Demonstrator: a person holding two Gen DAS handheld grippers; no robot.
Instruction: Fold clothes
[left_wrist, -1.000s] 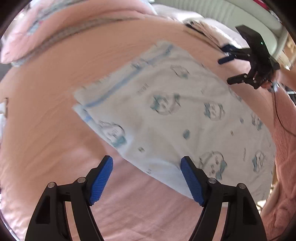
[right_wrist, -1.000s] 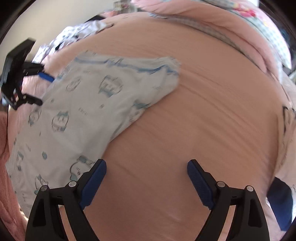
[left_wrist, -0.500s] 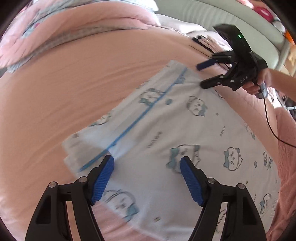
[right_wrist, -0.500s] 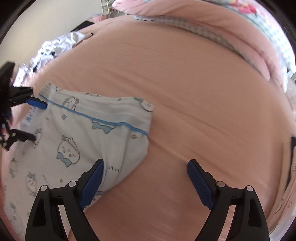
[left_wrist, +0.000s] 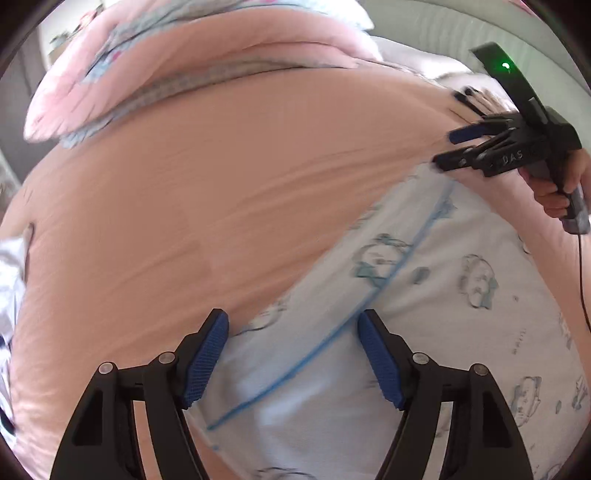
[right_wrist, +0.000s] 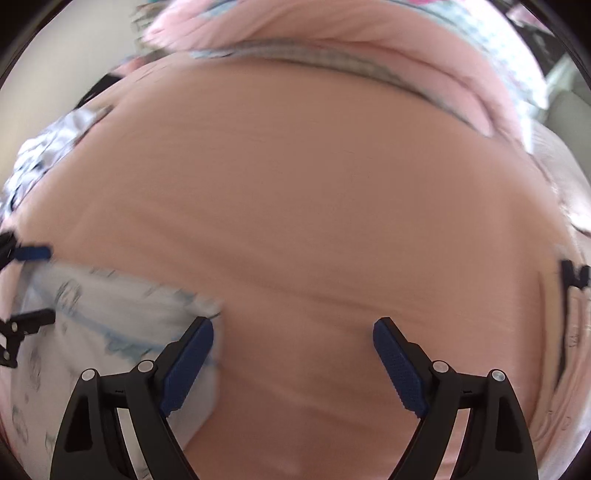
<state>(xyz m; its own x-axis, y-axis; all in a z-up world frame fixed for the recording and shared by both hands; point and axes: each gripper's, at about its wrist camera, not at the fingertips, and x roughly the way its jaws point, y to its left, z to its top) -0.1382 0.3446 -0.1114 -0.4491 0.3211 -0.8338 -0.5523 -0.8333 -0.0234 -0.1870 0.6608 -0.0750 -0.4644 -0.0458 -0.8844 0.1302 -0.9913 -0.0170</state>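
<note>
Since a moment ago both grippers have moved in over the top edge of the garment, which now fills more of each view. The left gripper (left_wrist: 291, 354), seen from its own camera, hangs with its jaws spread wide and empty; its blue pads (left_wrist: 205, 363) straddle the blue-piped edge of the pale blue garment (left_wrist: 424, 332), which is printed with small cartoon faces and lies flat on a pink bedsheet (left_wrist: 221, 184), spreading from the 6 o'clock to the 4 o'clock part of the view. At 2 o'clock the right gripper (left_wrist: 448, 149) reaches toward the garment's far corner, its jaws parted and nothing between them, held by a hand (left_wrist: 561, 184) at the right edge. A rolled pink quilt (left_wrist: 184, 62) lies along the top, from 10 to 1 o'clock. From the right wrist camera, which is blurred, the right gripper (right_wrist: 293, 363) is likewise released and empty, its left pad just over the garment's corner (right_wrist: 110, 321) at 8 o'clock, its right pad over bare sheet (right_wrist: 295, 184). The left gripper's tips (right_wrist: 26, 284) show at 9 o'clock. A black-and-white patterned cloth (right_wrist: 44, 147) lies at 10 o'clock.
</note>
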